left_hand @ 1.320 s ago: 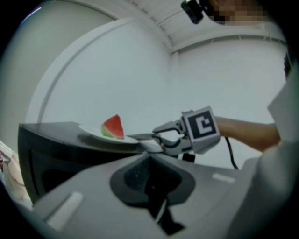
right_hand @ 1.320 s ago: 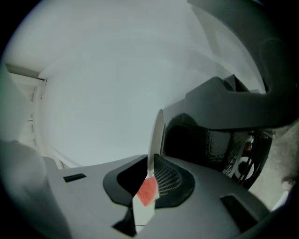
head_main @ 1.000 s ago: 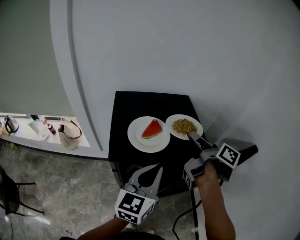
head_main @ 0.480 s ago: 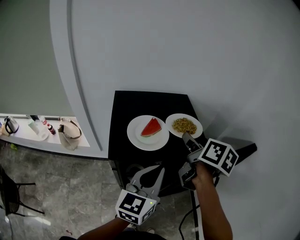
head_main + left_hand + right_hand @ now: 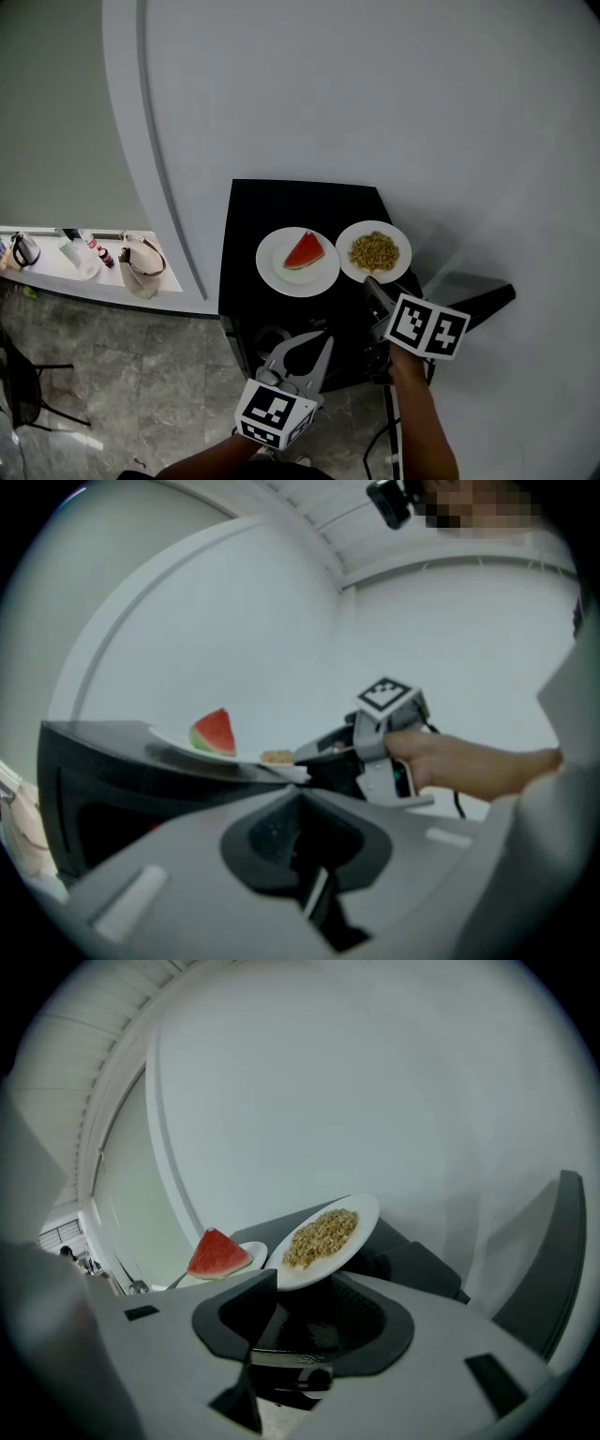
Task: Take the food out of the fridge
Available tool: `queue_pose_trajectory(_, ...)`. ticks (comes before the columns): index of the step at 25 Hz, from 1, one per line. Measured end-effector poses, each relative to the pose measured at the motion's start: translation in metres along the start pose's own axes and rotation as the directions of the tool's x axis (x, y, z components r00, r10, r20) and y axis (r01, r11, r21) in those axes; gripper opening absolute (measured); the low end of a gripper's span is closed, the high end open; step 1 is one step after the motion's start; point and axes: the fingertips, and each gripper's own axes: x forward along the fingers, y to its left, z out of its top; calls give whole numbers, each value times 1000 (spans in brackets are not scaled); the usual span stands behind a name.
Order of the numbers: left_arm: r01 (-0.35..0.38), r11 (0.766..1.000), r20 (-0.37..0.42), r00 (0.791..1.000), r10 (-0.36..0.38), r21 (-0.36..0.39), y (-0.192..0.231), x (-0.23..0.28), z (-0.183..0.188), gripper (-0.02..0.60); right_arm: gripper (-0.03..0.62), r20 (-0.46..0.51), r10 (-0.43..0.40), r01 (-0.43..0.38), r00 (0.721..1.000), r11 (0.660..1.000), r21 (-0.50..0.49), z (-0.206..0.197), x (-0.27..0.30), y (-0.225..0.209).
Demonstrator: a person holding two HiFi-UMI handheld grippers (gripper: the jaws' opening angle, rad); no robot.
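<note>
Two white plates rest on top of the black fridge [image 5: 246, 234]: one with a watermelon slice [image 5: 304, 251] [image 5: 217, 1252] [image 5: 215, 733], one with grains [image 5: 374, 251] [image 5: 322, 1235]. My right gripper [image 5: 373, 287] [image 5: 314, 1290] sits at the near rim of the grain plate. Its jaws have just been opening and now stand open, the pads not pressing the rim. Lower down, in front of the fridge, my left gripper [image 5: 322, 336] [image 5: 300, 794] points level at it, its fingers meeting at the tips with nothing between them.
A dark panel [image 5: 478, 298], seemingly the fridge's open door, juts out at the right. A curved white wall stands behind. At the left a counter [image 5: 84, 272] holds a kettle, bottles and a bag. Grey tiled floor and a black chair [image 5: 17, 384] lie below.
My right gripper has let go of the grain plate, rolled so that its marker cube faces up, and drawn back a little. The left gripper has stayed put.
</note>
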Motion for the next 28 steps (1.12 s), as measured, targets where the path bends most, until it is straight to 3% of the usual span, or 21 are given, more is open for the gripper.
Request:
queue_pose_trajectory(6,-10,1000,0,1000,10,3,-1,-6,1,-12,150,-83,6,-17,997,991,-135,-8,-3,6)
queue_pose_trajectory(12,-19,1000,3,1000,19,6,0,-9,1,-12,146,-86,-73,40,994,939,-341,-14,-5,8)
queue_pose_trajectory(16,-24,1000,-1,1000,24,7,0,-9,-1,-12,136,-108,-44,-4,993,913,-408,-15,-4,10)
queue_pose_trajectory(18,-25,1000,-4,1000,25,6,0,-10,-2,-12,88,-134,-11,-48,991,902,-429,-17,-5,14)
queue_pose_trajectory(21,-27,1000,-6,1000,27,7,0,-10,-4,-11,40,-149,35,-94,988,909,-406,-20,-6,17)
queue_pose_trajectory(25,-34,999,-10,999,34,4,3,-8,-6,-12,19,-134,112,-145,985,953,-265,-19,-5,12)
queue_pose_trajectory(28,-37,999,-11,999,37,1,3,-10,-7,-11,5,-126,176,-195,976,968,-156,-18,-8,12)
